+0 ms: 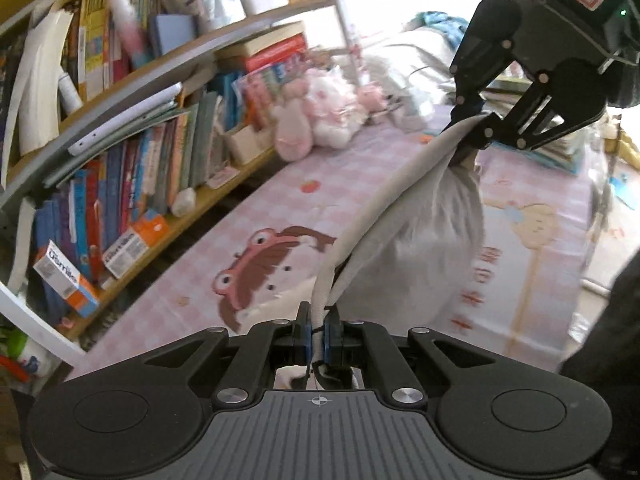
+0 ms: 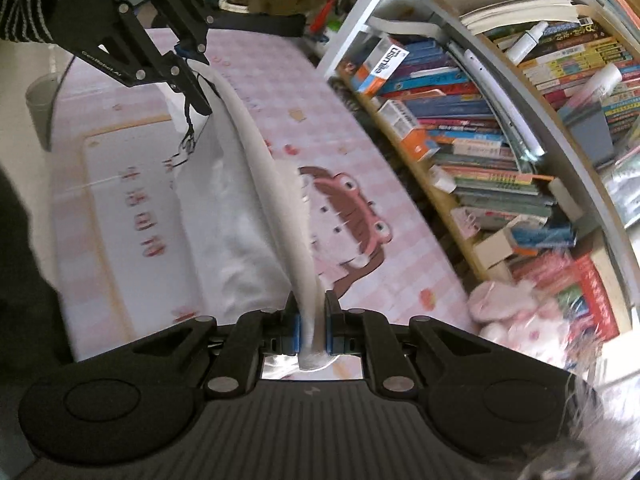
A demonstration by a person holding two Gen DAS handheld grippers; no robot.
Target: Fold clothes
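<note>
Item: pale grey garment (image 1: 420,240), thick banded edge stretched taut between your left claw (image 1: 318,334) and right claw (image 2: 311,330), both clamped on it; body hangs creased.

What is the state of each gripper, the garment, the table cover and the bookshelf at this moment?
Left gripper: shut on the garment's banded edge.
Right gripper: shut on the same banded edge, at its other end.
Garment: pale grey, stretched between both grippers, body hanging below the edge.
Table cover: pink checked, spread flat under the garment.
Bookshelf: crowded with books, some leaning.
Plush toys: lying on the cover beside the shelf.
</note>
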